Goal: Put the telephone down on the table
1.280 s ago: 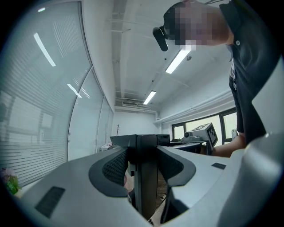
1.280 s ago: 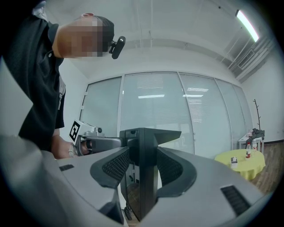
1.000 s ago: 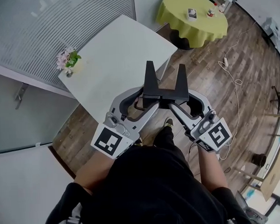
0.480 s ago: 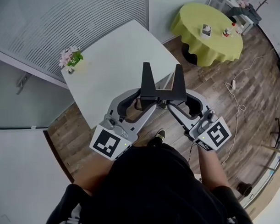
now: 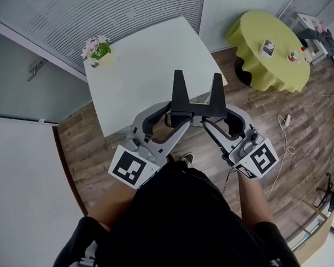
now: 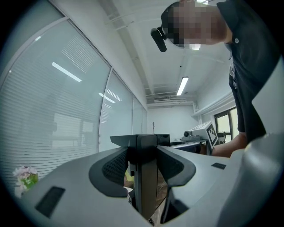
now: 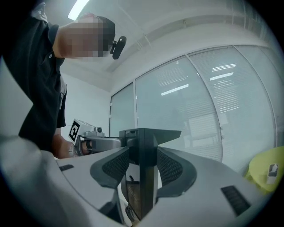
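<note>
One telephone (image 5: 197,103) between left tool (image 5: 173,119), right tool (image 5: 209,121)

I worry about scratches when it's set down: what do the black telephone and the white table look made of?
Telephone: likely hard plastic, matte black; flat, sharp-edged faces, no shine. Table: smooth white top, probably laminate or painted board; even colour, no grain.
</note>
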